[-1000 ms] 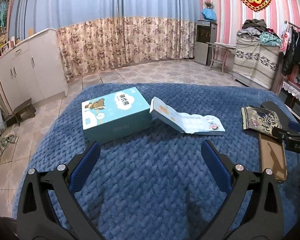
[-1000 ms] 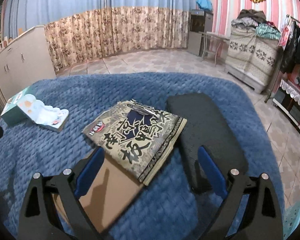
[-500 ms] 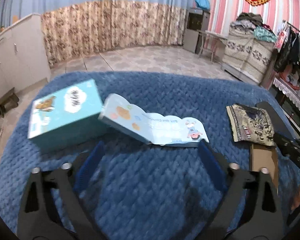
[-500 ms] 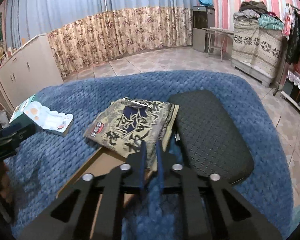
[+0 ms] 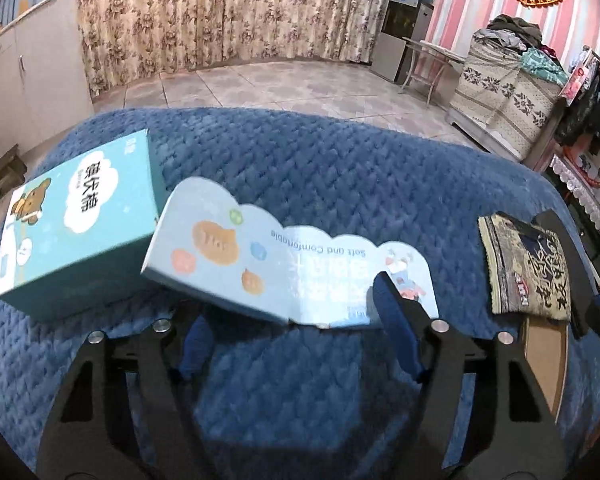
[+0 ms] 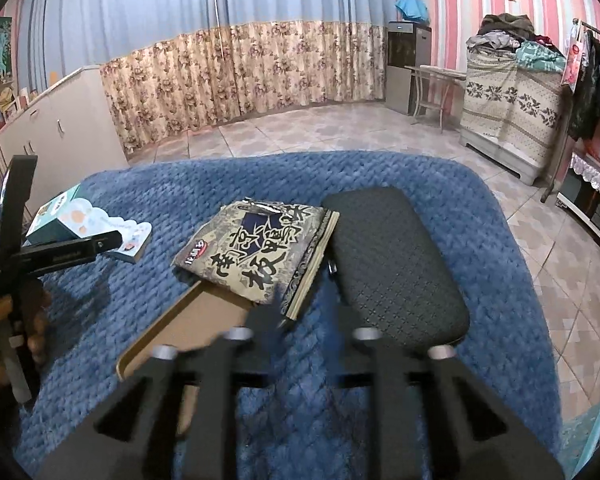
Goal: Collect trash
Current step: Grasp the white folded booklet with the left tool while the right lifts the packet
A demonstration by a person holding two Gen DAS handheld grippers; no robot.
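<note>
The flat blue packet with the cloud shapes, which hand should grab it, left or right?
Left, probably. The left gripper already straddles the cloud-edged packet, its jaws closing around the near edge. The right gripper sits over by the patterned bag, jaws opening.

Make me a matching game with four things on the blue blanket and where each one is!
Things:
1. teal box
2. scalloped card
3. patterned packet
4. black pad

Places:
A. lying over the brown cardboard
B. far left on the blanket
C. right of the packet
D. between the left tool's fingers

Pairs: 1-B, 2-D, 3-A, 4-C
</note>
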